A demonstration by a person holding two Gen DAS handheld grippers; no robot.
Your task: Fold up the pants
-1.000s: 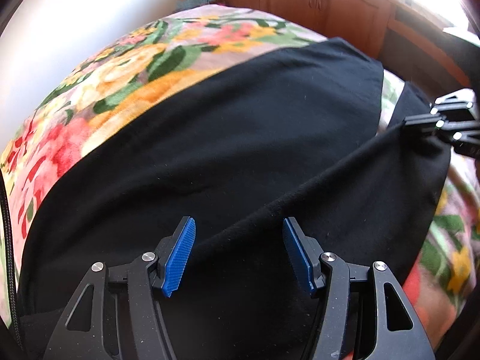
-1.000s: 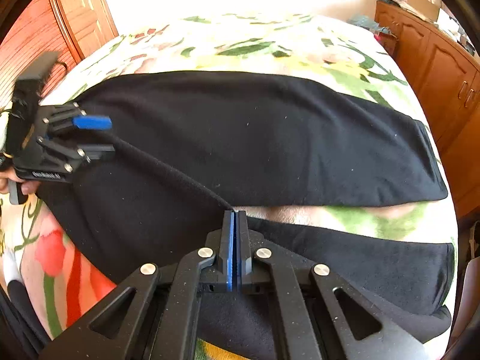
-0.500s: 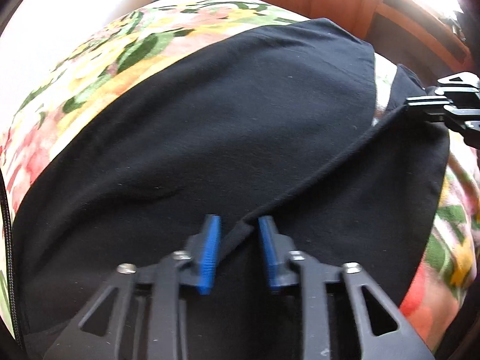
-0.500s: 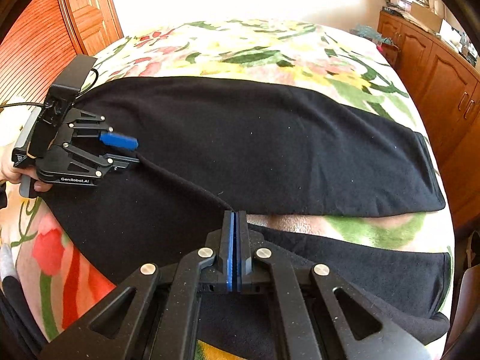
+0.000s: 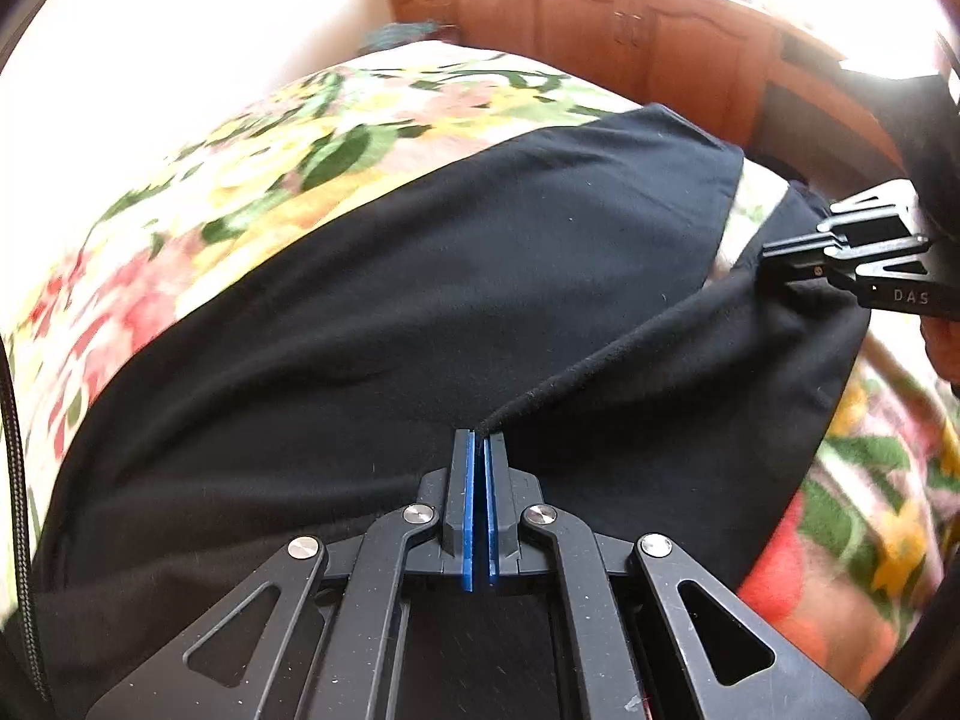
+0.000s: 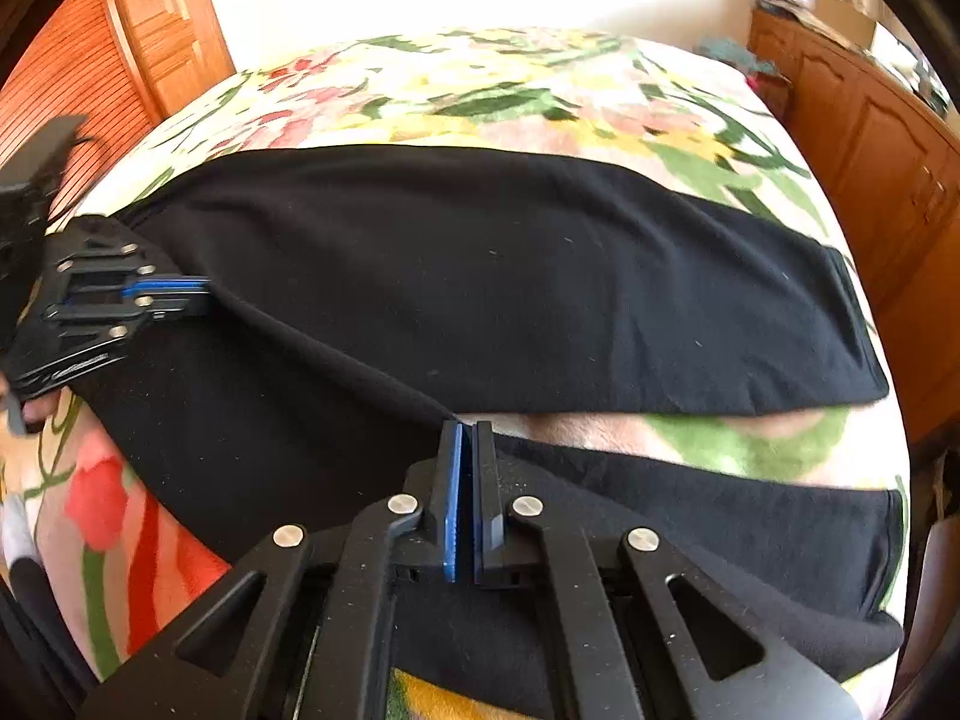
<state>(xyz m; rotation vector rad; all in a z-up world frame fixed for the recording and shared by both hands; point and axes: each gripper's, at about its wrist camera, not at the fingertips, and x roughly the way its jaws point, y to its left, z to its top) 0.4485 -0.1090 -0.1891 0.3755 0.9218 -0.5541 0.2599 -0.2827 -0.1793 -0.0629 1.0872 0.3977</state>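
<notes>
Floral bedspread fills most of both wrist views, with wooden cabinets along the upper right. Across it lie the black pants, one leg stretched flat through the middle of the right wrist frame, the second leg running along the lower right with a strip of bedspread showing between them. A raised ridge of the fabric's edge runs taut between the two tools. The left gripper, at bottom centre of its own view, has its blue pads pressed together on one end of that ridge; the right gripper, at bottom centre of its view, is likewise clamped tight on the other end, near where the legs part. Risks, as judged from here: each pinch takes only a thin lip of cloth, so an uneven lift could pull it free, and a tug from one side alone could drag the flat leg askew and wrinkle the fold.
</notes>
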